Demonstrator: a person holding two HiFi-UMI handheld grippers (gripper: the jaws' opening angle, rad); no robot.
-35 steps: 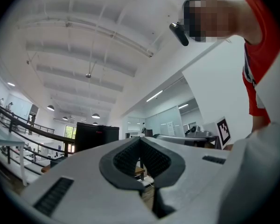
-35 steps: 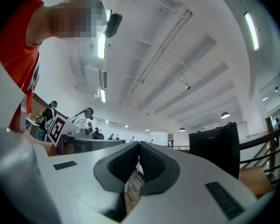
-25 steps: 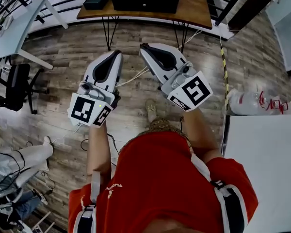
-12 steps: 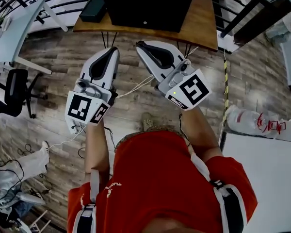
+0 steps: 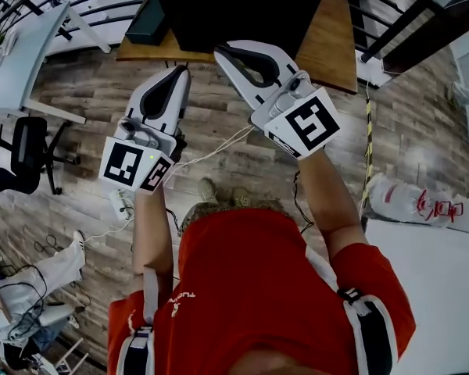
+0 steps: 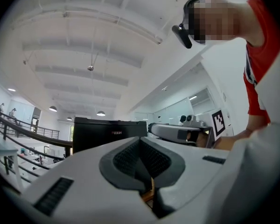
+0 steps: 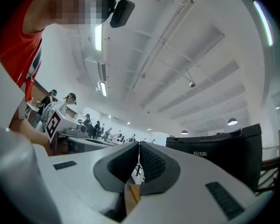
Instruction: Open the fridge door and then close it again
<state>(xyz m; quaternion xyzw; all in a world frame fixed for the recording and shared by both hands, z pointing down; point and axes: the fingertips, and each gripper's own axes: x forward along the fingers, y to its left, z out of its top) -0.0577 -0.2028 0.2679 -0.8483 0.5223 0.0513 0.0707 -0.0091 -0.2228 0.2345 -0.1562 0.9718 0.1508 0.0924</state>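
Person: a red shirt (image 5: 258,287) fills the bottom of the head view, with both forearms stretched forward and shoes (image 5: 207,190) showing below them.
Left: the left gripper (image 5: 180,70) is held out over the floor just short of the table edge, its fingers pressed together with nothing between them.
Right: the right gripper (image 5: 221,51) is just beside it and a little further forward, its tip over the table edge, its fingers likewise together and empty.
Floor: grey-brown wood planks (image 5: 406,131), crossed by a white cable (image 5: 211,153) and a yellow-and-black strip (image 5: 367,123).
Table: a wooden table (image 5: 336,45) on thin black legs stands straight ahead.
Fridge: the fridge (image 5: 234,6), a black box, stands on that table right in front of both grippers; its door looks shut in both gripper views.
Beside it: a dark box (image 5: 148,22) lies on the table to the left of the fridge.
Sides: a black office chair (image 5: 27,151) and a white desk (image 5: 16,61) stand on the left; a plastic-wrapped bundle (image 5: 410,201) lies on the right.
Far: a black railing (image 5: 391,14) runs behind the table.
Ceiling: white beams and round lamps (image 6: 100,113).
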